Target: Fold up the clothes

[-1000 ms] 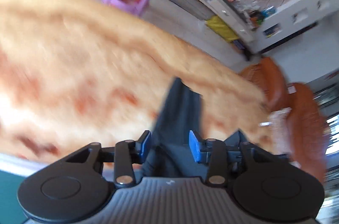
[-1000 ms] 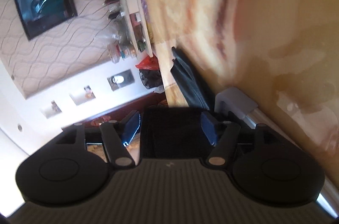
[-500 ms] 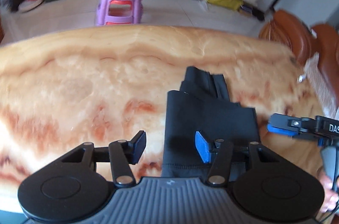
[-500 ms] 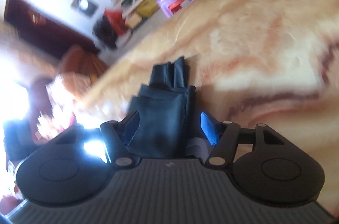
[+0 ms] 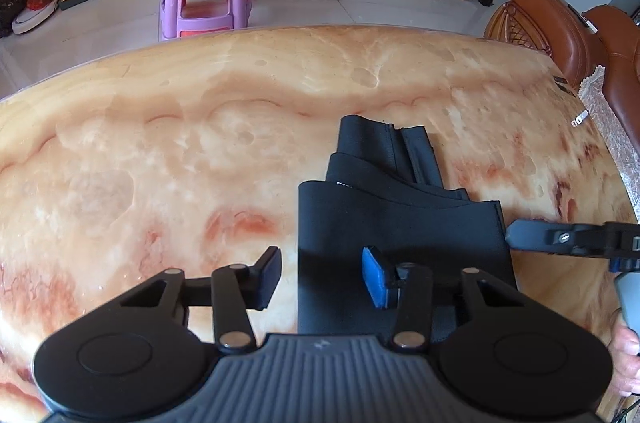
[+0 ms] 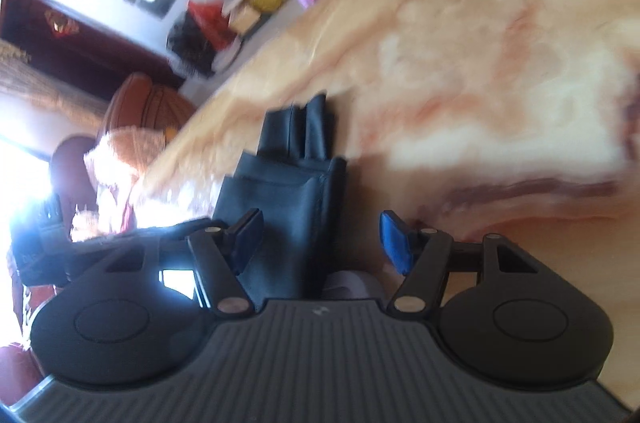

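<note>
The black folded garment point(image 5: 404, 223) lies flat on the marble counter point(image 5: 180, 151), layers stacked, so the fold looks about done. The left claw point(image 5: 324, 275) hangs released, straddling its near left edge; the right claw point(image 6: 320, 237) gapes too, empty, over its near end.

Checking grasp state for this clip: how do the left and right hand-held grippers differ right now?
The left hand-held gripper straddles the left edge of the folded black garment, one finger over marble, one over cloth; the right hand-held gripper stands by its right edge. The left view is level and sharp; the right view is tilted and blurred. Both are open, holding nothing, above the marble table.
</note>
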### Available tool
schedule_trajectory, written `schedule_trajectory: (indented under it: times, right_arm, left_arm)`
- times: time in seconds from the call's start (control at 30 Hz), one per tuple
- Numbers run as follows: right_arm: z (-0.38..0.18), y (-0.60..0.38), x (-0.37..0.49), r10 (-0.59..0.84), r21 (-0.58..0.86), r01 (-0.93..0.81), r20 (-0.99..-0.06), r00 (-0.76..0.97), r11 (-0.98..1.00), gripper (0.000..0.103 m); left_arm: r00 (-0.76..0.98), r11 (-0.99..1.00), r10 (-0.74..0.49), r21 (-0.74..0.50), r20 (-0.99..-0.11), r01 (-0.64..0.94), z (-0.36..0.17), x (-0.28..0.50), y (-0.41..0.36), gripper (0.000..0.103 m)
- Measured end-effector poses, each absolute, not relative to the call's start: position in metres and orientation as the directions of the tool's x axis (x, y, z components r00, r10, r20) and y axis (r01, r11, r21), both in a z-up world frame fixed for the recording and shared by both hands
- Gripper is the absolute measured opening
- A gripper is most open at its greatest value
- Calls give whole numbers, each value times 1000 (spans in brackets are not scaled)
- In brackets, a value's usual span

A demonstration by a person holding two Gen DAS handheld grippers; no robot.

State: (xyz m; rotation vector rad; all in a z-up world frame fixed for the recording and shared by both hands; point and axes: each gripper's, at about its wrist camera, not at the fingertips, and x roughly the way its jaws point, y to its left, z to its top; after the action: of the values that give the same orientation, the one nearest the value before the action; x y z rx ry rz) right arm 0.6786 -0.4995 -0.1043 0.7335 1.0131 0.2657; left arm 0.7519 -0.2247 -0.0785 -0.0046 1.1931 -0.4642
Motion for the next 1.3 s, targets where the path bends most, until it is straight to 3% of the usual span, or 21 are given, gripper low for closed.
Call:
schedule_trajectory:
  times: [0.13, 0.17, 0.2, 0.23, 0.3, 0.5, 0.6, 0.63, 0.73, 0.8, 0.87, 1.07, 1.13, 1.17, 1.23, 1.3]
  right_arm:
    - [-105, -490, 677, 519, 650, 103, -683, 514, 753, 70]
    - [-103, -486, 677, 498, 624, 92, -695, 519, 776, 56]
    - [-102, -481, 679, 479, 599, 82, -709, 518, 797, 28]
    - [-102, -476, 681, 463, 575, 77, -724, 512, 814, 16]
    - [-103, -469, 684, 438, 546, 75, -740, 510, 835, 12]
    - [-94, -459, 695, 487, 592, 23, -683, 544, 805, 10]
    - [-96, -453, 701, 458, 554, 26, -713, 531, 832, 10]
    - [-98, -453, 702, 444, 541, 36, -726, 525, 840, 11]
    - [-101, -460, 698, 421, 533, 76, -740, 524, 843, 18]
    - [-101, -465, 694, 411, 536, 98, -741, 531, 839, 37]
    - [-103, -469, 692, 414, 542, 107, -741, 528, 834, 44]
    - [-114, -465, 696, 461, 586, 120, -733, 499, 802, 44]
    - [-114, -462, 696, 438, 568, 127, -741, 508, 813, 31]
    - [-112, -461, 695, 429, 560, 127, -743, 513, 819, 16]
    - [-109, -458, 693, 421, 559, 129, -738, 527, 819, 12]
    - [-104, -457, 691, 421, 567, 128, -727, 542, 814, 10]
  left_arm:
    - [276, 905, -350, -248, -895, 346, -82, 752, -225, 53]
    - [273, 906, -354, -254, -895, 339, -83, 753, -224, 53]
    - [272, 906, -355, -258, -894, 335, -83, 753, -223, 53]
    - [271, 907, -356, -260, -895, 332, -84, 754, -223, 53]
    - [265, 905, -355, -259, -896, 337, -84, 754, -223, 53]
    - [269, 901, -379, -287, -886, 325, -85, 756, -216, 57]
    - [274, 901, -384, -294, -882, 319, -87, 756, -213, 53]
    - [276, 901, -387, -297, -880, 317, -88, 756, -213, 47]
    - [281, 902, -386, -296, -878, 314, -88, 757, -212, 39]
    - [282, 901, -384, -290, -879, 323, -87, 757, -214, 39]
    - [284, 901, -383, -286, -879, 327, -87, 756, -214, 39]
    - [297, 905, -370, -269, -880, 330, -87, 754, -217, 37]
    - [311, 908, -360, -253, -880, 335, -86, 752, -219, 29]
    - [318, 908, -361, -252, -877, 334, -84, 751, -219, 26]
    - [333, 908, -367, -256, -869, 333, -81, 747, -220, 17]
    - [348, 906, -367, -247, -863, 343, -77, 741, -222, 15]
